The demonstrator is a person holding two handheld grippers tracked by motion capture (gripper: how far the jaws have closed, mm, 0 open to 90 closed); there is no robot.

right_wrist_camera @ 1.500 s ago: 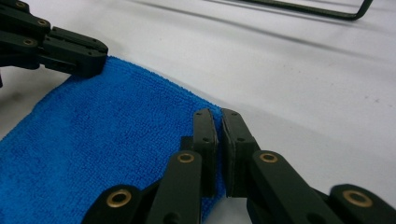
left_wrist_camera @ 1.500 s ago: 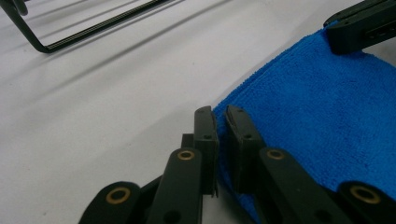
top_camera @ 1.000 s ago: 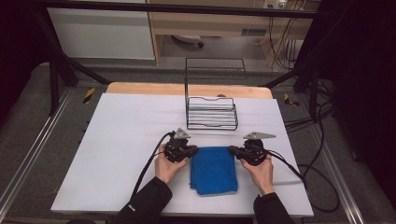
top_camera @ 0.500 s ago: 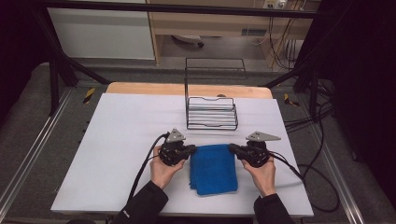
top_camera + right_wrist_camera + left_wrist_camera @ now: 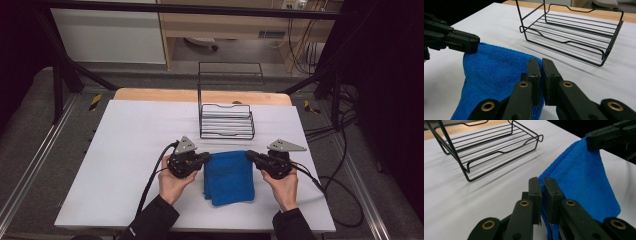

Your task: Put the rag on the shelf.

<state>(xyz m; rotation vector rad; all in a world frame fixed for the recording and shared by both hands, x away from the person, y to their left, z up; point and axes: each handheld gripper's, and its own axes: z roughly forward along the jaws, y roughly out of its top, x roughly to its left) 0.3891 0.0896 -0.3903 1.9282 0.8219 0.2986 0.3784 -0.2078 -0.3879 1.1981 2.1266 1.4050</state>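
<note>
A folded blue cloth (image 5: pixel 228 175) hangs between my two grippers near the front of the white table (image 5: pixel 125 150). My left gripper (image 5: pixel 206 159) is shut on the cloth's far left corner, and its jaws pinch the blue cloth (image 5: pixel 584 182) in the left gripper view. My right gripper (image 5: pixel 250 155) is shut on the far right corner; its own view shows the blue cloth (image 5: pixel 496 77) clamped between the jaws. The far edge is lifted off the table while the near edge still lies on it. The left gripper (image 5: pixel 472 45) shows across the cloth in the right gripper view, the right gripper (image 5: pixel 594 142) in the left one.
A black wire basket (image 5: pixel 226 121) stands just beyond the cloth, at the table's middle back, with a tall wire back frame. It also shows as wire basket (image 5: pixel 491 147) and wire basket (image 5: pixel 574 32). Cables trail from both grippers toward the table's front and right edges.
Both grippers have risen with the cloth's far corners, lifting its far edge off the table. Their grip has not changed.
</note>
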